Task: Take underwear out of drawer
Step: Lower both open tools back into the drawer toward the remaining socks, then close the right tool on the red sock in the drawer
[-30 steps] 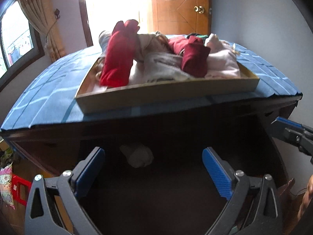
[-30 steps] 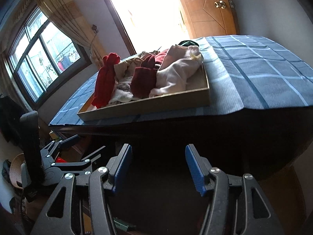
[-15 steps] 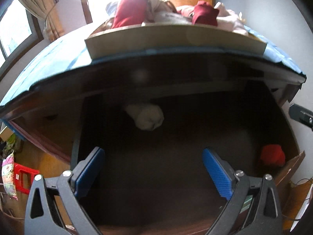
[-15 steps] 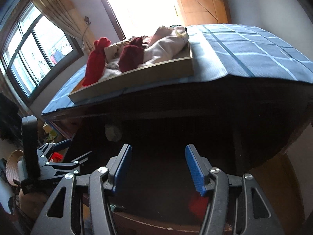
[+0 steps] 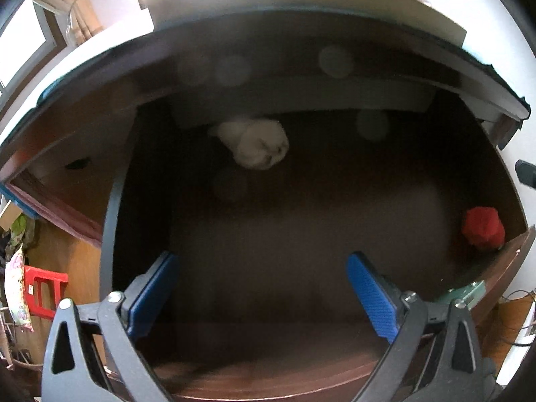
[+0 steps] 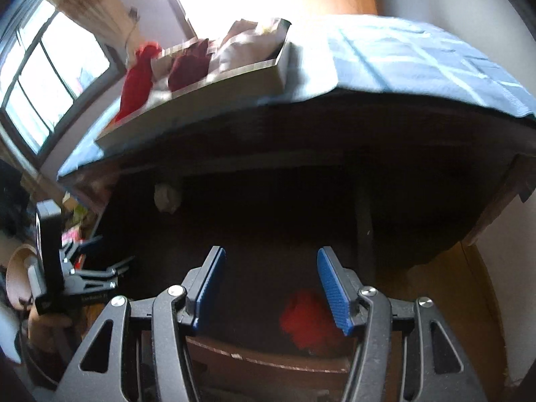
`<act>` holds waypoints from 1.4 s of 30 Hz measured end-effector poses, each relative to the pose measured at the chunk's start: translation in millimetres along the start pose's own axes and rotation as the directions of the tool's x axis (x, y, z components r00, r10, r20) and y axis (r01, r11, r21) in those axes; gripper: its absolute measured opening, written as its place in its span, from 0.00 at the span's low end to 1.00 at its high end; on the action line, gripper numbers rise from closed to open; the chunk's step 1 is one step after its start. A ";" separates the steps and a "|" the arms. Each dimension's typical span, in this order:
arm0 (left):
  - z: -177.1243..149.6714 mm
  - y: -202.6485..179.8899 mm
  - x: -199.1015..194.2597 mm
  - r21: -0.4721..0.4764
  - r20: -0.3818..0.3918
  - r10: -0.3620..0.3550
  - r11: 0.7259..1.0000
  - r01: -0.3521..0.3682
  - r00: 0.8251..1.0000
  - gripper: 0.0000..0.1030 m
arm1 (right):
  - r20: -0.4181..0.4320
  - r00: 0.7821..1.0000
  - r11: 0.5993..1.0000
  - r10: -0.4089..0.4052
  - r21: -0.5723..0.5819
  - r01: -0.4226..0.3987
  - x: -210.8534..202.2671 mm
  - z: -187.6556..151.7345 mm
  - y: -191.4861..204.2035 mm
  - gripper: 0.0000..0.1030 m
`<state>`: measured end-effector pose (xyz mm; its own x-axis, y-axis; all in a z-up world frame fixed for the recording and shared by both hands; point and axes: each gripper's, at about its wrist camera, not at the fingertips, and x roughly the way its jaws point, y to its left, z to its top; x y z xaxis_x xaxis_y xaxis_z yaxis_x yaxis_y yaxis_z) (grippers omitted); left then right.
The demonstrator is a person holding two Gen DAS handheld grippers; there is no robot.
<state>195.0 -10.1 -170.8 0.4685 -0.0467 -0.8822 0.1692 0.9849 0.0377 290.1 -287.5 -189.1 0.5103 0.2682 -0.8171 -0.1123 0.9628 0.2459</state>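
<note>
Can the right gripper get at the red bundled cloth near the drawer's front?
Probably yes. The right gripper hangs open just above the red bundled cloth, which shows between its fingers, with nothing over it inside the dark wooden drawer.

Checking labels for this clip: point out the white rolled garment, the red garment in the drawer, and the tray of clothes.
white rolled garment (image 5: 256, 145), left wrist view, middle.
red garment (image 5: 483, 227), left wrist view, top.
tray (image 6: 234, 82), right wrist view, front wall.

Both the left gripper (image 5: 261, 296) and the right gripper (image 6: 271, 288) tilt steeply downward, jaws apart, holding nothing.
</note>
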 end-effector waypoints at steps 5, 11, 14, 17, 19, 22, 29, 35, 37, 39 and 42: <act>-2.7 10.1 7.3 -0.037 -0.033 -0.008 0.999 0.007 0.999 0.99 | -0.119 0.991 0.995 -0.061 -0.086 0.051 21.6 -7.0 10.5 0.58; -1.1 14.2 12.4 -0.039 -0.058 -0.014 0.999 0.011 0.998 0.99 | -0.231 0.966 0.988 -0.119 -0.126 0.092 50.8 -14.2 12.3 0.58; -0.8 14.5 12.6 -0.036 -0.060 -0.014 0.999 0.012 0.998 0.99 | -0.278 0.949 0.981 -0.150 -0.162 0.107 62.5 -16.2 13.8 0.58; 1.1 14.8 12.2 -0.034 -0.069 -0.012 0.999 0.010 0.998 0.99 | -0.324 0.928 0.972 -0.182 -0.201 0.121 74.0 -17.0 14.5 0.58; 2.8 13.7 13.3 -0.031 -0.072 -0.011 0.999 0.008 0.997 0.99 | -0.356 0.910 0.966 -0.211 -0.219 0.139 80.2 -17.4 13.5 0.57; 5.8 10.5 16.7 -0.025 -0.082 -0.006 1.000 0.004 0.997 0.99 | -0.399 0.884 0.955 -0.244 -0.259 0.146 87.3 -16.9 15.9 0.56; 16.4 25.7 10.3 -0.107 -0.106 -0.110 0.989 0.099 0.988 0.99 | -0.533 0.790 0.939 -0.303 -0.310 0.150 105.1 -14.4 15.5 0.46; 42.9 40.0 9.3 -0.216 -0.058 -0.158 0.966 0.142 0.986 0.99 | -0.567 0.729 0.902 -0.383 -0.401 0.162 123.0 -16.4 19.4 0.33; 50.6 44.1 13.5 -0.293 -0.040 -0.160 0.946 0.141 0.986 0.99 | -0.567 0.729 0.900 -0.383 -0.406 0.157 123.3 -17.3 18.7 0.30; 56.8 47.1 20.5 -0.375 -0.021 -0.191 0.912 0.169 0.981 0.99 | -0.547 0.744 0.896 -0.384 -0.415 0.157 119.4 -18.1 19.3 0.26; 62.5 49.2 33.2 -0.455 -0.036 -0.175 0.880 0.140 0.984 0.99 | -0.484 0.803 0.910 -0.348 -0.382 0.164 108.2 -14.7 14.5 0.25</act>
<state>273.1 26.4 -168.9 0.4000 -0.2126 -0.8915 -0.1800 0.9356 -0.3038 331.1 -244.0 -281.6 0.0362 -0.1029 -0.9940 -0.3440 0.9326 -0.1090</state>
